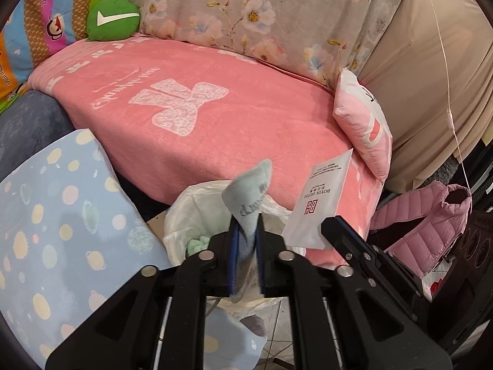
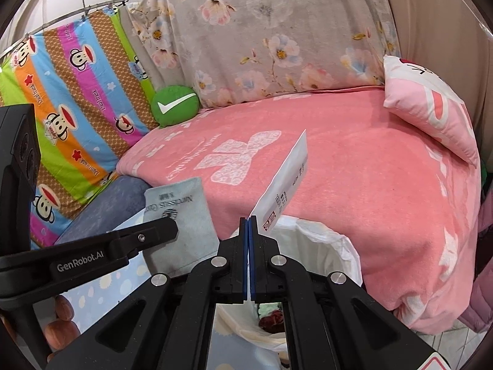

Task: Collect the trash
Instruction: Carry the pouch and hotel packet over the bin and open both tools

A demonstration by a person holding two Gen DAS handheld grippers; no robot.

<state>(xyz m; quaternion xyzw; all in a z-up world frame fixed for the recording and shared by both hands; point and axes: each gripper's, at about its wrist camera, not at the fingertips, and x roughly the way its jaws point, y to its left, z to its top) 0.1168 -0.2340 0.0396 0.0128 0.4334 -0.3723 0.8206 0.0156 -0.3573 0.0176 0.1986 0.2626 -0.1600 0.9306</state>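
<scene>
I have the left gripper [image 1: 246, 231] clamped on the pale blue packet [image 1: 251, 194] and the right gripper [image 2: 249, 225] pinching the white sachet [image 2: 286, 182], both sticking up directly over the lined bin [image 2: 323, 246] at lower centre.

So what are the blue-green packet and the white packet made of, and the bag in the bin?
The blue-green packet looks like soft, matte paper or non-woven cloth: it bends limply and shows no shine. The white packet seems smooth, slightly glossy plastic or coated paper, staying flat and stiff with crisp printing. The bin bag looks like thin, crinkly, translucent white plastic film.
</scene>
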